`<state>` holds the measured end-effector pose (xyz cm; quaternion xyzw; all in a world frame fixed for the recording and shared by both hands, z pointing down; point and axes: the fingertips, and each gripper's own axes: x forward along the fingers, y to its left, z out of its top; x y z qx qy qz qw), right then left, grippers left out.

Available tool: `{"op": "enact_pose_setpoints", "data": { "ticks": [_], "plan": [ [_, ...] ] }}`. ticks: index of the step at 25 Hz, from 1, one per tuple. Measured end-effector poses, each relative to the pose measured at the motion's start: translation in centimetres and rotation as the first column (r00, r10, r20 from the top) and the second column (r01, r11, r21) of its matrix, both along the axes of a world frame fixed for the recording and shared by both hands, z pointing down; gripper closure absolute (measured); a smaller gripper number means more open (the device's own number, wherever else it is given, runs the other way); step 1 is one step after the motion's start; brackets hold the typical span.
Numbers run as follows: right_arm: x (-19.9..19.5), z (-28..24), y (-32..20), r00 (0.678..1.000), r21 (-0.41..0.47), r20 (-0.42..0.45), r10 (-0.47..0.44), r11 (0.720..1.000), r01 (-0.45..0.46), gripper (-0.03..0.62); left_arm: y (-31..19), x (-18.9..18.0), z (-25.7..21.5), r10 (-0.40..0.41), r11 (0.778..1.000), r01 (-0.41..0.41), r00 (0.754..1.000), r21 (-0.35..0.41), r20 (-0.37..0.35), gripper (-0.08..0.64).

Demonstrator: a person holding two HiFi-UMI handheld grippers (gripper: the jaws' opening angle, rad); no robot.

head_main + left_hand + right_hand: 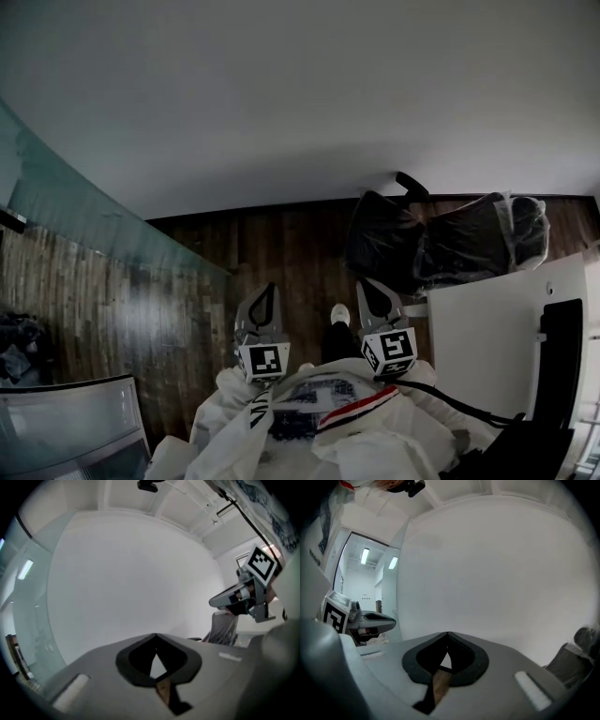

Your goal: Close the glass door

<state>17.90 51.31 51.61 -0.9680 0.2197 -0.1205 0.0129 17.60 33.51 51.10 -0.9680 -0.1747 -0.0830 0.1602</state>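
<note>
The glass door [89, 214] is a greenish pane that runs from the upper left down to its edge near the middle of the wooden floor. It also shows at the left of the left gripper view as the glass door [30, 620]. My left gripper [268, 291] and right gripper [365, 284] are held side by side close to my body, both pointing at the white wall, clear of the door. Both are shut with nothing between the jaws: the left gripper [155, 635] and the right gripper [448, 633] each have their tips meeting.
A black office chair [441, 239] wrapped in plastic stands to the right, against a white table [487, 328] that carries a black object [561, 349]. A white wall [328, 94] is ahead. A pale glass unit [75, 422] sits at lower left.
</note>
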Motion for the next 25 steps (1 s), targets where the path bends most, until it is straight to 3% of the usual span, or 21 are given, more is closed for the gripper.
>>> {"op": "enact_pose_setpoints", "data": {
  "ticks": [7,15,20,25],
  "plan": [
    [7.4,-1.3,3.2,0.999,0.023,-0.032,-0.028,0.999,0.029,0.586,3.2,6.8,-1.8,-0.029,0.999,0.030,0.999,0.014,-0.032,0.558],
    [14.7,-0.1,3.2,0.991,0.055,-0.011,-0.134,0.989,0.134,0.586,3.7,12.1,-1.7,-0.127,0.991,0.127,0.992,0.040,-0.001,0.558],
    [18.9,1.5,-0.5,0.963,0.060,0.013,-0.269,0.962,0.268,0.586,1.5,13.3,-0.7,-0.232,0.971,0.230,0.972,0.066,0.032,0.558],
    [21.3,3.6,-6.5,0.909,0.079,0.040,-0.415,0.908,0.411,0.586,-3.3,13.8,1.8,-0.375,0.926,0.369,0.924,0.081,0.077,0.558]
  ]
}}
